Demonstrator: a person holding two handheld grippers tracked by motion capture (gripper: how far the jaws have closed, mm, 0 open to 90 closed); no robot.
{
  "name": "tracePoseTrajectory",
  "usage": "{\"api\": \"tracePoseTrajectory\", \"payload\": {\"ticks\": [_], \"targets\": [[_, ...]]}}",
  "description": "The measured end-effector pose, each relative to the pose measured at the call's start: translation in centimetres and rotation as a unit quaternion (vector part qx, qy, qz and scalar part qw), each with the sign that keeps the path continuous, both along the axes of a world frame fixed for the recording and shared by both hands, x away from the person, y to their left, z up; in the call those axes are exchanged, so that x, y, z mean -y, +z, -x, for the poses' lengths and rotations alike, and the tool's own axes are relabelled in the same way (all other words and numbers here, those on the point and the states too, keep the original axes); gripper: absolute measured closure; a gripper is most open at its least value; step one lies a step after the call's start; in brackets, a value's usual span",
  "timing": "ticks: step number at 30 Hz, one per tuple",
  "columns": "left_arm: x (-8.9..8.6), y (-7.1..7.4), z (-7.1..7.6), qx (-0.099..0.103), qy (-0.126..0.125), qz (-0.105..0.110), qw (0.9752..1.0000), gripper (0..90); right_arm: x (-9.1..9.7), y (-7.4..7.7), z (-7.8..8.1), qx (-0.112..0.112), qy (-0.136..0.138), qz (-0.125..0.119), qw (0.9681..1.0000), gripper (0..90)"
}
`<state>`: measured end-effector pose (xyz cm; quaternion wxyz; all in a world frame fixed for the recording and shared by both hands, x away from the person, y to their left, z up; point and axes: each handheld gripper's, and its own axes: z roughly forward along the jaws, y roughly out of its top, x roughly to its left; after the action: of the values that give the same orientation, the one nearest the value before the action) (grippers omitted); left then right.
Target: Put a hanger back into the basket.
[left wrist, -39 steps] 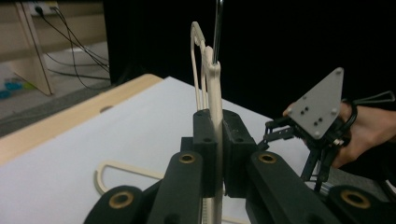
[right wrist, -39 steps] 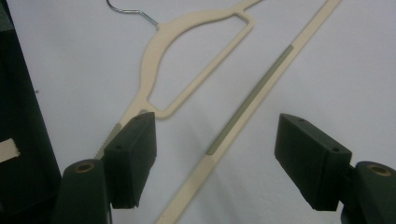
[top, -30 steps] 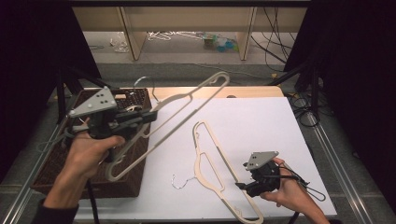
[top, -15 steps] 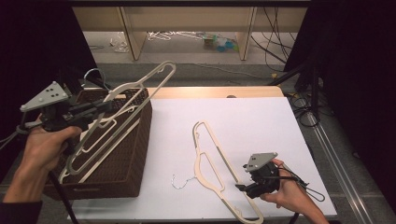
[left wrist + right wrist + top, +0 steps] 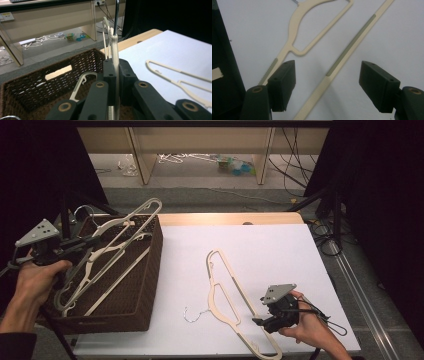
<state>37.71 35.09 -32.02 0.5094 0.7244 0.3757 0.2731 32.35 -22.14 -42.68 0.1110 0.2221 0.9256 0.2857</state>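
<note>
1. Hanging at the left of the high view, a cream hanger (image 5: 117, 242) is being held over the brown wicker basket (image 5: 150, 285), its long arm slanting up toward the upper left of the frame and its lower end dipping inside the basket.
2. The left tool (image 5: 82, 244) is clamping this hanger with its jaws fully closed; in the left gripper view the cream bar (image 5: 115, 62) is standing pinched between the two black jaws, with a metal hook (image 5: 116, 15) rising above it.
3. Another pale hanger (image 5: 81, 85) is lying inside the basket, at the lower middle of the left gripper view.
4. A second cream hanger (image 5: 225, 295) is lying flat on the white bench (image 5: 280, 250) at the lower centre of the high view, its wire hook (image 5: 192, 315) pointing left.
5. The right tool (image 5: 257, 321) is sitting low over the bench at the lower right of the high view, just beside that hanger's lower arm.
6. Its jaws are standing wide apart and gripping nothing; in the right gripper view the hanger's ribbed bar (image 5: 348, 50) is running diagonally between them, touching neither pad.
</note>
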Motion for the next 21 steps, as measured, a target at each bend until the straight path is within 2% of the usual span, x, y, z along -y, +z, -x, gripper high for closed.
{"api": "tracePoseTrajectory", "payload": {"ticks": [3,6,10,13,15,18,20,21], "targets": [[-1.0,-0.9,0.0,0.001,0.006,0.006,1.0000,85.6,0.0,0.0,0.1,-0.003,-0.003,0.001,1.0000,30.6],[-1.6,-1.7,0.1,-0.009,0.012,0.014,0.9998,85.6,0.1,-0.1,0.0,0.003,-0.003,0.000,1.0000,30.6],[-2.2,-2.8,0.2,-0.022,0.014,0.014,0.9996,85.6,0.0,-0.1,0.1,-0.003,-0.004,-0.001,1.0000,30.6],[-2.6,-3.5,0.1,-0.028,0.015,0.010,0.9994,85.6,0.0,-0.2,0.0,0.007,0.003,0.003,1.0000,30.6],[-2.7,-3.9,0.1,-0.037,0.017,0.015,0.9991,85.6,0.0,-0.2,0.1,0.000,-0.001,0.001,1.0000,30.6],[-2.7,-4.6,-0.2,-0.052,0.015,0.007,0.9985,85.6,0.0,-0.3,-0.1,0.004,0.003,0.003,1.0000,30.6],[-2.5,-5.0,-0.5,-0.065,0.012,0.010,0.9978,85.5,0.0,-0.3,-0.1,0.002,0.002,0.005,1.0000,30.6],[-2.5,-5.2,-0.8,-0.062,-0.001,0.000,0.9981,85.4,0.0,-0.3,-0.1,0.002,0.002,0.005,1.0000,30.6]]}}
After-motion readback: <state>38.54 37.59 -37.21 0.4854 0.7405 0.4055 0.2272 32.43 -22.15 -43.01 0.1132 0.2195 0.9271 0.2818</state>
